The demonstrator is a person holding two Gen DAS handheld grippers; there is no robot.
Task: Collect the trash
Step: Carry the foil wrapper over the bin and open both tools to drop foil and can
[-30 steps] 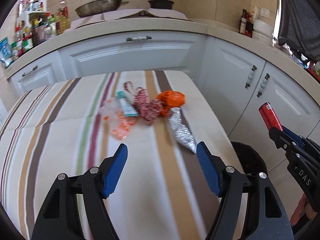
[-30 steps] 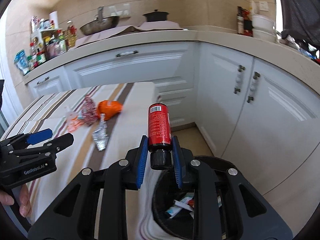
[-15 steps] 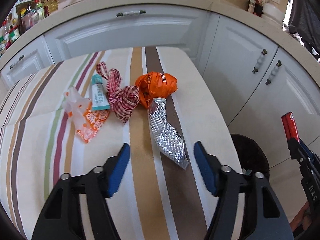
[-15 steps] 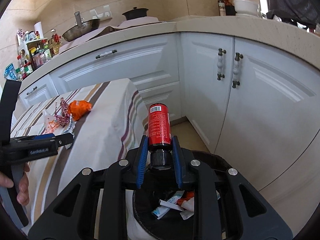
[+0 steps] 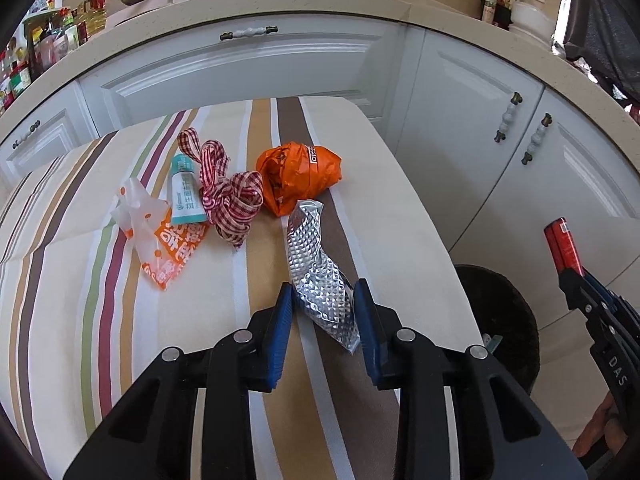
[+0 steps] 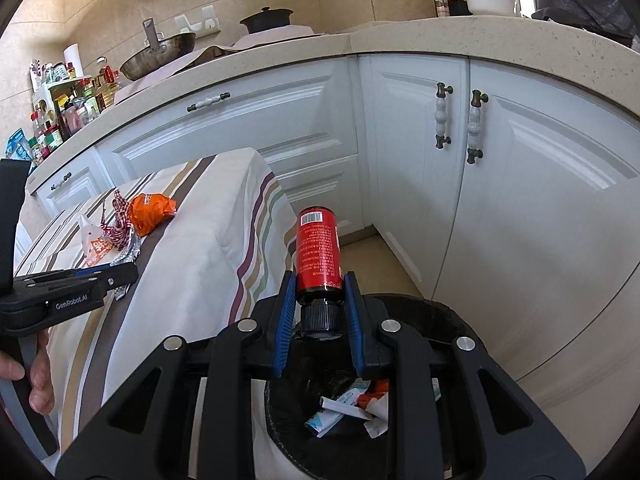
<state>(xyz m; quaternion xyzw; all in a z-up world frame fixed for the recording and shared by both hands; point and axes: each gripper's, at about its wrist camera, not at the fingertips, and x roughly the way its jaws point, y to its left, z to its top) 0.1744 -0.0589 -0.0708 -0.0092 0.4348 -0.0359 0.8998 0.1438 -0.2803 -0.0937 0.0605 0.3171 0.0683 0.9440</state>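
Trash, left wrist view: crinkled silver embossed foil wrapper (image 5: 320, 268) lying on the striped tablecloth (image 5: 100, 320), its near end between the blue pads of the left gripper (image 5: 323, 302), which is narrowed onto it, both pads touching its sides. Beyond it: crumpled orange plastic bag (image 5: 300, 176), red-and-white checked ribbon (image 5: 230, 196), small teal-and-white tube (image 5: 185, 194), clear wrapper with orange print (image 5: 160, 240). Black round bin (image 5: 504, 320) on the floor beside the table edge.

Right wrist view: red cylindrical bottle with black cap (image 6: 319, 252) clamped at its lower end by the right gripper (image 6: 319, 286), held above the black round bin (image 6: 460, 320). Bin holds paper scraps and wrappers (image 6: 348, 408). White cabinet doors (image 6: 500, 200) behind.
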